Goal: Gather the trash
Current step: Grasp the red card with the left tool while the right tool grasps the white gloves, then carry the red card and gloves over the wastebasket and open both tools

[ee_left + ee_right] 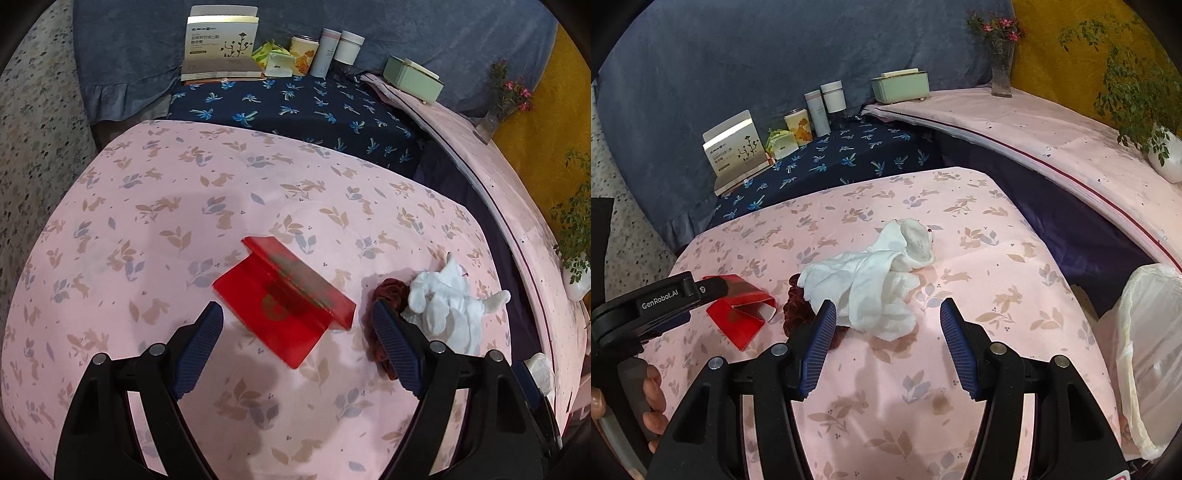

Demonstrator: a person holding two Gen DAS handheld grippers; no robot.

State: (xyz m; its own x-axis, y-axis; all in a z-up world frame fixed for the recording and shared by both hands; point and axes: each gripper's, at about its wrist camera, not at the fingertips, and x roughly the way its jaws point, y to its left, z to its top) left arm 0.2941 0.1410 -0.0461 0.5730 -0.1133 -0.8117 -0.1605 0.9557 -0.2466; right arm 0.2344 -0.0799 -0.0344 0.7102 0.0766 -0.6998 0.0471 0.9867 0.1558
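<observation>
the left gripper hovers wide open, empty, over a red paper box. the right gripper, also empty and parted, nears crumpled white tissue. next: lower, close, carry to the lined bin.

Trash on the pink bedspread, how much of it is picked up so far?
Nothing looks collected yet. The red folded card, the dark red scrunchie and the white crumpled cloth all lie on the spread. Both the left gripper and right gripper are open and empty. The lined bin waits at the right; its inside isn't visible.
</observation>
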